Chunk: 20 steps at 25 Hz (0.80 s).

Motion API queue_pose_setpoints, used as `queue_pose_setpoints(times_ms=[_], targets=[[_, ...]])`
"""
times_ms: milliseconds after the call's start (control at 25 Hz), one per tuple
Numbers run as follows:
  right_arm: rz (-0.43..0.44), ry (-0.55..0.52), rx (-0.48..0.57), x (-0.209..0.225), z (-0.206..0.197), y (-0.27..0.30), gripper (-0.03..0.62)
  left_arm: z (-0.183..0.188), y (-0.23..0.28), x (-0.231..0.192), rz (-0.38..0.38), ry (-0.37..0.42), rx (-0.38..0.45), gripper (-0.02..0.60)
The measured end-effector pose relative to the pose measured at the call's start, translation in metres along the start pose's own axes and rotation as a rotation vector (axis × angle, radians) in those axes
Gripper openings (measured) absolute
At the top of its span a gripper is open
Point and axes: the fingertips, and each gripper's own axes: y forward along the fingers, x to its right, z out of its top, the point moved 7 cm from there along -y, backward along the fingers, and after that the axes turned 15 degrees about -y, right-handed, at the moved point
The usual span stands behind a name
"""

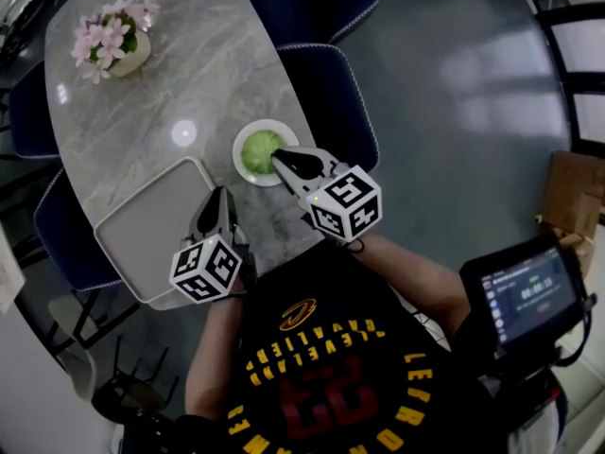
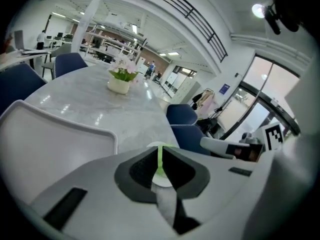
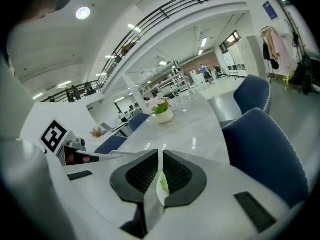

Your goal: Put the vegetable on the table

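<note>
Hovering R gripper (image 1: 278, 159) at veg (image 1: 256, 147) nr table (image 1: 203, 69) edge, jaws closed, L gripper (image 1: 222, 193) likewise

Green vegetable (image 1: 258, 149) in a white bowl (image 1: 239, 162) on the table (image 1: 189, 55).
The vegetable is seen as a pale green, rounded lump, possibly a leafy head, though the detail is too blurred to be sure. The small round bowl is nearly filled by it. The bowl is set upright on the grey marbled table, close to the near edge.
</note>
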Motion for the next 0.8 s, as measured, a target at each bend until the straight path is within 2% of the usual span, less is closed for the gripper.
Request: queue_pose_setpoints(times_ms=[80,160,320,560,800], targets=[[0.052,-0.023,0.023,-0.024,0.01,-0.001,0.034,0.001,-0.016,0.009,-0.078,0.046,0.006,0.0],[0.089,-0.024,0.046,-0.047,0.018,-0.001,0.034,0.005,-0.034,0.017,-0.144,0.102,0.013,0.0],[0.136,-0.031,0.08,-0.099,0.028,0.008,0.034,0.015,-0.074,0.013,-0.218,0.181,0.033,0.0],[0.184,-0.057,0.095,-0.135,0.049,0.022,0.033,0.034,-0.103,-0.002,-0.261,0.145,0.047,0.0],[0.198,-0.097,0.102,-0.194,0.056,0.028,0.032,0.044,-0.152,-0.038,-0.269,0.121,0.083,0.0]])
